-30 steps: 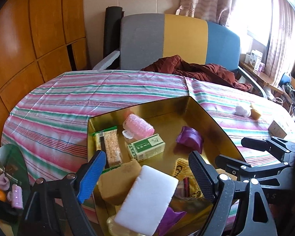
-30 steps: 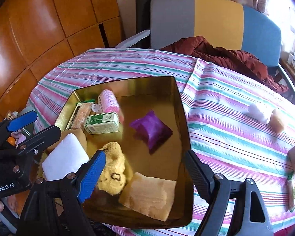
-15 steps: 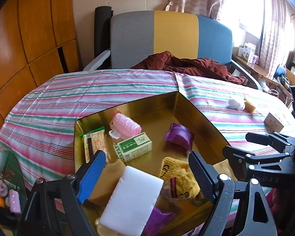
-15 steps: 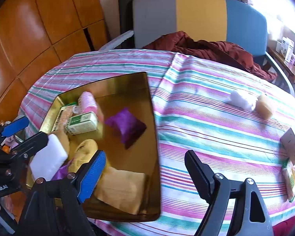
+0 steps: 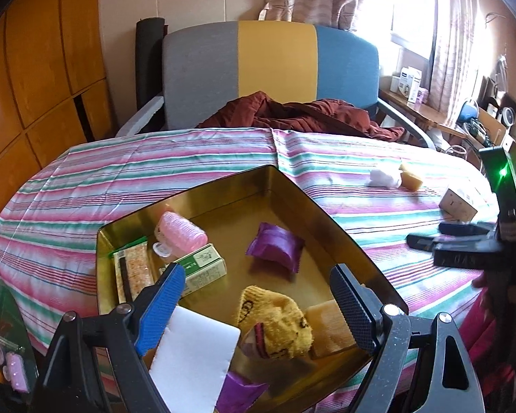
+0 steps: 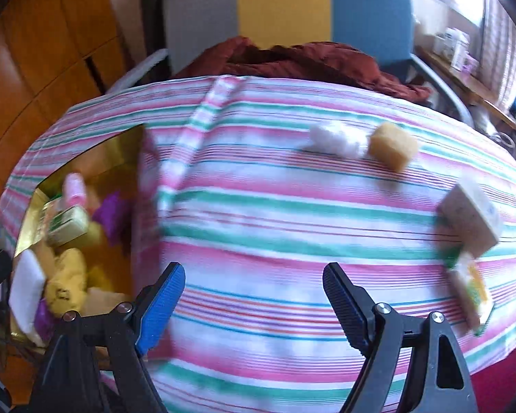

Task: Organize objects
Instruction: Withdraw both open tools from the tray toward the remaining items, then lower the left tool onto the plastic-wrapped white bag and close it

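Observation:
A gold tray (image 5: 333, 216) on the striped tablecloth holds a pink roller (image 5: 179, 229), a green box (image 5: 203, 268), a snack bar (image 5: 134, 272), a purple pouch (image 5: 275, 246), a yellow knit toy (image 5: 275, 320), a tan sponge (image 5: 330, 323) and a white sponge (image 5: 196, 354). My left gripper (image 5: 254, 303) hangs open above the tray's near end, nothing between its fingers. My right gripper (image 6: 254, 299) is open over bare cloth to the right of the tray (image 6: 137, 158). Loose on the cloth lie a white cotton wad (image 6: 333, 137), a tan cube (image 6: 392, 146), a small carton (image 6: 471, 218) and a green-yellow packet (image 6: 471, 289).
A grey, yellow and blue chair (image 5: 271, 72) with a dark red cloth (image 5: 302, 115) stands behind the table. Wooden cabinets (image 5: 34, 69) are at the left. A cluttered sideboard (image 5: 430, 110) runs under the window at the right. The right wrist view is blurred by motion.
My right gripper has swung rightward off the tray to over the bare cloth, nearer the loose items. My left gripper has shifted a little over the tray. Both stay open.

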Motion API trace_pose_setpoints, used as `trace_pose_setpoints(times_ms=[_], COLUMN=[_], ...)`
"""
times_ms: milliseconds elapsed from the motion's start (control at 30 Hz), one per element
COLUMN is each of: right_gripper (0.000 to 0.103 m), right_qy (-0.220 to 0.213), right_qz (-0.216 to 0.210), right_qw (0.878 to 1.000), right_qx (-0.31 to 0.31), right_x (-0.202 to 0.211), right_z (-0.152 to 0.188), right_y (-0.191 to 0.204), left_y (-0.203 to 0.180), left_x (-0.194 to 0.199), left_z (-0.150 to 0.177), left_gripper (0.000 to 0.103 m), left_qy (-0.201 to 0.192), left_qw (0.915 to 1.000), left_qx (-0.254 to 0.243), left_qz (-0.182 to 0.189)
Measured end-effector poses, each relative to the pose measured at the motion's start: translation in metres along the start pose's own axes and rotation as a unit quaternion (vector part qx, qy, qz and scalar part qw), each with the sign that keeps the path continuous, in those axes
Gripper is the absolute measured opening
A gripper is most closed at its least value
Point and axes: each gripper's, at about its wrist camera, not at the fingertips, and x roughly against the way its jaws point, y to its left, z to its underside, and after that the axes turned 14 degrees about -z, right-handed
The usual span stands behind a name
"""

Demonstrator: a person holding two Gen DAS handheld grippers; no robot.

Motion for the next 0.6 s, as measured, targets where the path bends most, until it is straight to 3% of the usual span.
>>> trace_pose_setpoints(times_ms=[167,300,467,533,600], right_gripper=[0.084,0.084,0.084,0.084,0.084], right_qy=[-0.03,-0.065,-0.109,-0.131,-0.17], right_qz=[0.046,0.094,0.123,0.095,0.073], right_qw=[0.998,0.988,0.961,0.942,0.931], right_qx=[-0.043,-0.099,-0.223,-0.293,-0.314], right_x=[0.03,0.057,0.08,0.088,0.099], right_z=[-0.011,-0.014,0.006,0.017,0.022], right_y=[-0.053,-0.108,-0.179,-0.201,-0.208], left_y=[-0.006,-0.014,-0.034,-0.044,-0.056], left_x=[0.0,0.002,0.004,0.004,0.002], left_z=[-0.005,-0.012,-0.026,-0.032,-0.038], left_gripper=[0.087,0.087,0.089,0.089,0.089], left_qy=[-0.003,-0.007,-0.013,-0.013,-0.008], left_qw=[0.9999,0.9997,0.9988,0.9982,0.9974], left_qx=[-0.008,-0.016,-0.031,-0.04,-0.046], left_qz=[0.006,0.016,0.035,0.043,0.054])
